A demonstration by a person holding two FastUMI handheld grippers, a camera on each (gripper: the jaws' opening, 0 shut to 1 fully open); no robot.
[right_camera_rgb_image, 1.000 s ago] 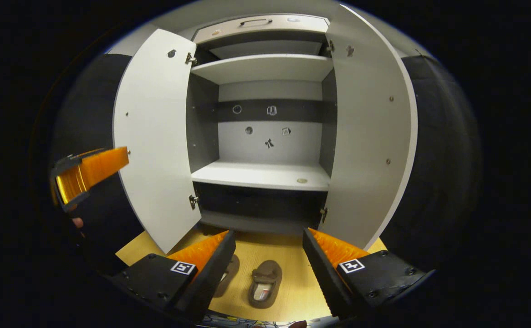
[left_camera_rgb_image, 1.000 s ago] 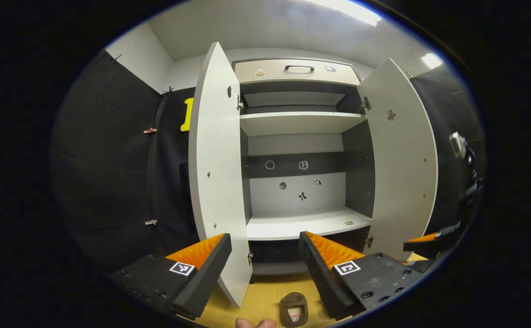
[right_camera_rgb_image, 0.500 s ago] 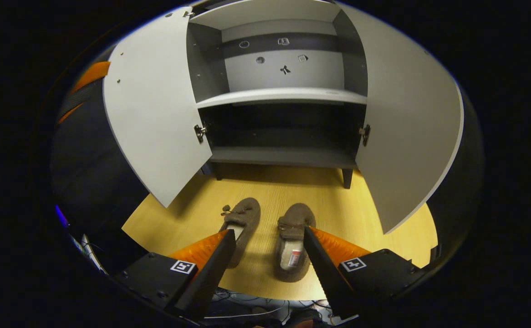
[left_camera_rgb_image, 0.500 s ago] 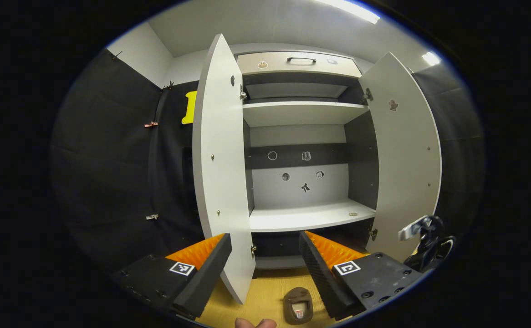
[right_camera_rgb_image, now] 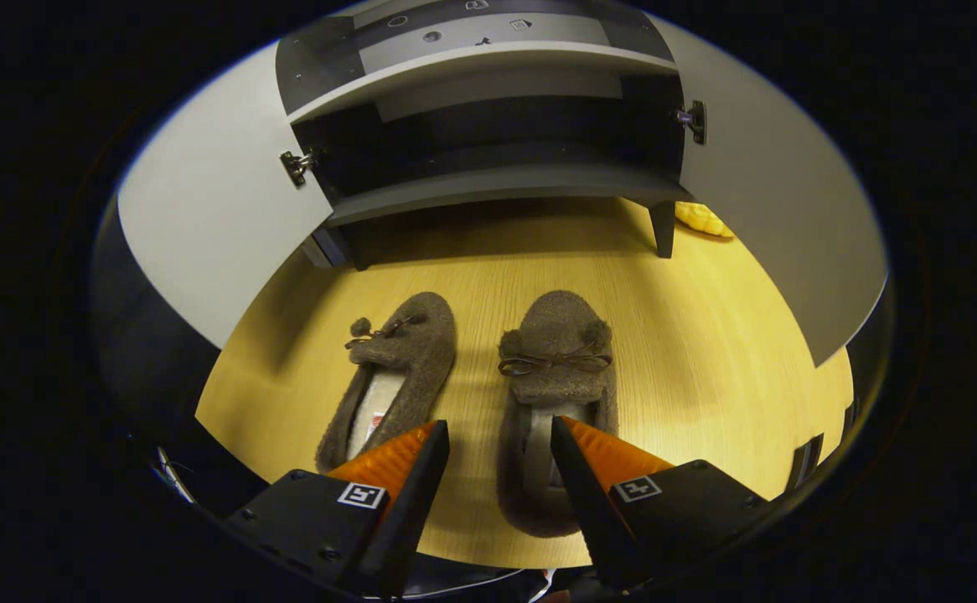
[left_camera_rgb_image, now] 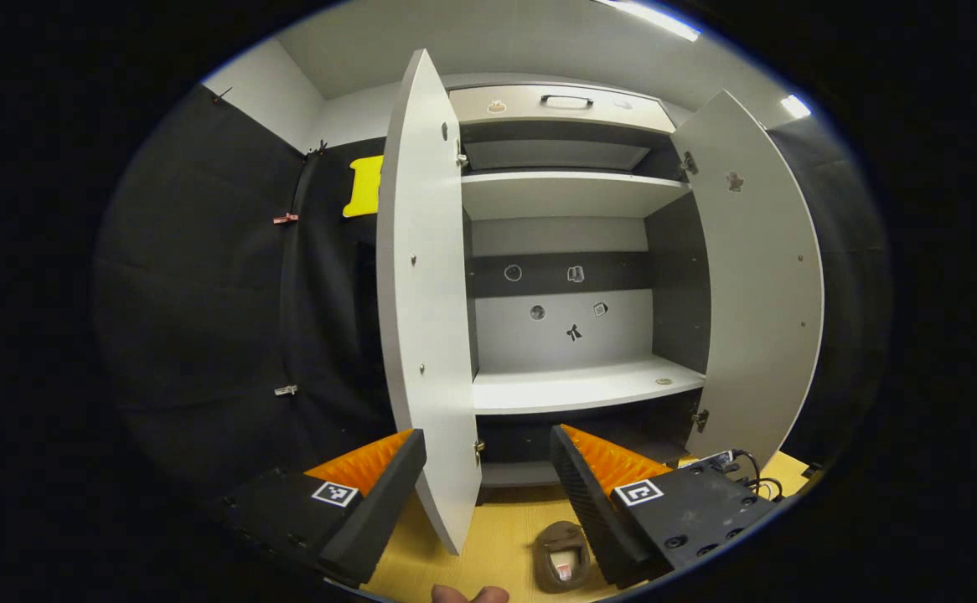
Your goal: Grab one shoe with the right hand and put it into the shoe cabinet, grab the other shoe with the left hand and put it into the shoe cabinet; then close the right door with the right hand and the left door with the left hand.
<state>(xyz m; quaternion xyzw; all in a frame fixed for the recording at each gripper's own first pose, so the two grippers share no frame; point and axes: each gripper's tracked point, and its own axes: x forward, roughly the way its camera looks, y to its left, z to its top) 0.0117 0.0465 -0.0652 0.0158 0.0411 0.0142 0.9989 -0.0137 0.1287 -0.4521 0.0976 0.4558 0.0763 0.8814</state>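
- While both slippers sit side by side on the wooden floor (right_camera_rgb_image: 706,335) in front of the shoe cabinet (right_camera_rgb_image: 488,180), none of the 4 steps looks done from where I stand.
- Shoe on the right (right_camera_rgb_image: 555,368): toe toward the cabinet, heel toward the right gripper (right_camera_rgb_image: 497,469). That gripper's jaws are spread wide and hold nothing; 1 finger crosses in front of the heel opening, but I can't tell whether it touches the shoe or hangs above it.
- Shoe on the left (right_camera_rgb_image: 400,360): just beside its partner, not touching it, angled a little. No jaws are near its sides yet.
- Left gripper (left_camera_rgb_image: 488,481): held level, pointing at the open cabinet, jaws wide apart and empty. Part of a slipper (left_camera_rgb_image: 562,557) on the floor peeks out below it.
- Left door (left_camera_rgb_image: 426,318) stands swung out, almost edge-on in the left gripper view; right door (left_camera_rgb_image: 761,293) is also wide open.
- White middle shelf (left_camera_rgb_image: 576,389) carries only a small round thing near its right end; the dark bottom compartment (right_camera_rgb_image: 488,126) looks bare, though it is shadowed.
- My reading: the right hand is at the very start of step 1, lining up on the right shoe. Left to do: grasp and stow that shoe, the same for the other with the left hand, then shut the 2 doors.
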